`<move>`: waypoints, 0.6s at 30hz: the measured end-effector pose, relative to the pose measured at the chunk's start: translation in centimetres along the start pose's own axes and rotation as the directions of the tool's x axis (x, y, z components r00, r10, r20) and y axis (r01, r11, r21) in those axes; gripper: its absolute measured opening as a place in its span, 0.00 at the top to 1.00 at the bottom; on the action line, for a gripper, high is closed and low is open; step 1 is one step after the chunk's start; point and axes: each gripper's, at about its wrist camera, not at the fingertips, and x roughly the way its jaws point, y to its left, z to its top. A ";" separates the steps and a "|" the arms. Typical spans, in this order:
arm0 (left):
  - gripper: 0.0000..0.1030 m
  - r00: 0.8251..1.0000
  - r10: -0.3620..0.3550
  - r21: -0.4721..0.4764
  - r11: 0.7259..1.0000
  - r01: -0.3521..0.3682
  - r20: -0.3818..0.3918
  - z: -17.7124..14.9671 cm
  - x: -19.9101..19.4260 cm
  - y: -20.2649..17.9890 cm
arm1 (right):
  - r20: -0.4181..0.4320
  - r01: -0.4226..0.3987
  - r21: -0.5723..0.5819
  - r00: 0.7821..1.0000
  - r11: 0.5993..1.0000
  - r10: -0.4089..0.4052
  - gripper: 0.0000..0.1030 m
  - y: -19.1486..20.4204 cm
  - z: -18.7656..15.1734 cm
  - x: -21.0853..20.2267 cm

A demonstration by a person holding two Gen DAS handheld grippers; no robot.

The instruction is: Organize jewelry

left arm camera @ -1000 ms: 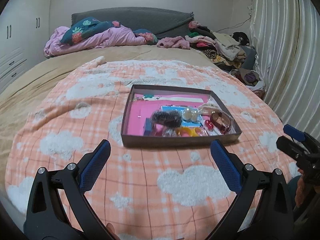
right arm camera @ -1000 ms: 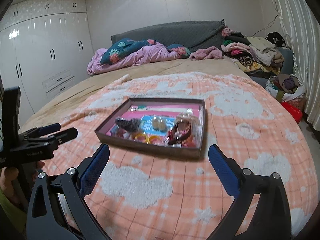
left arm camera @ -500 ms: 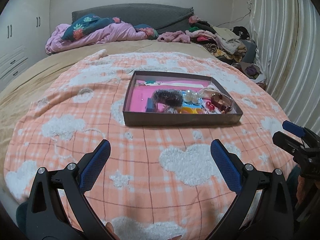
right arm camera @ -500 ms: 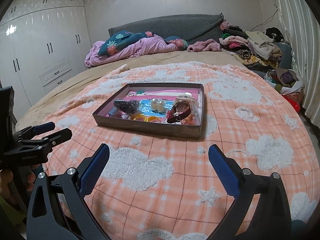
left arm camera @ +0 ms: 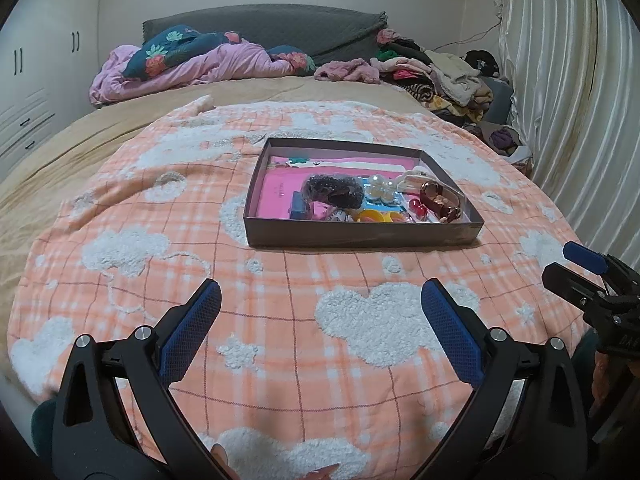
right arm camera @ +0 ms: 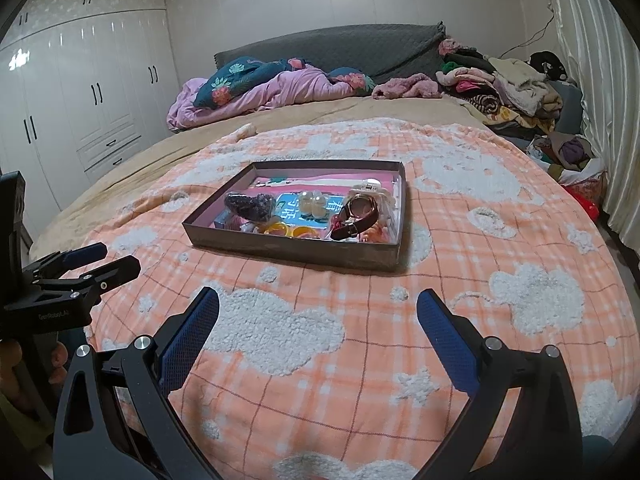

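Jewelry tray (left arm camera: pixel 360 236) flat, long axis crosswise | left gripper (left arm camera: pixel 320 300), right gripper (right arm camera: pixel 318 306) wide apart, empty

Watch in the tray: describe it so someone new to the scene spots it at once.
On the orange checked blanket with white clouds sits a shallow dark cardboard tray. Look at its right end, beside the white pearl beads. The rose-gold watch with a dark brown strap lies there, the only item with a round metal face and a strap.

You face a bed (right arm camera: pixel 360 116) with a grey headboard (right arm camera: pixel 332 46), white wardrobes (right arm camera: pixel 76 92) left, pleated curtains (left arm camera: pixel 568 92) right.
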 end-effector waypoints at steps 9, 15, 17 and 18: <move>0.09 1.000 0.002 0.000 1.000 -0.002 -0.002 0.0 0.0 0.0 | -0.001 0.000 -0.001 1.000 1.000 0.000 0.04 0.0 0.0 -0.1; 0.09 1.000 0.006 -0.002 1.000 -0.006 -0.002 0.0 -0.1 0.1 | 0.000 0.000 -0.001 1.000 1.000 0.000 0.04 0.0 0.0 0.0; 0.09 1.000 0.009 -0.004 1.000 -0.009 -0.003 0.0 -0.1 0.2 | 0.000 0.000 -0.001 1.000 1.000 0.000 0.04 -0.1 0.0 0.0; 0.09 1.000 0.010 -0.005 1.000 -0.010 -0.006 -0.1 -0.1 0.2 | -0.002 0.000 -0.001 1.000 1.000 0.000 0.04 0.0 0.0 0.0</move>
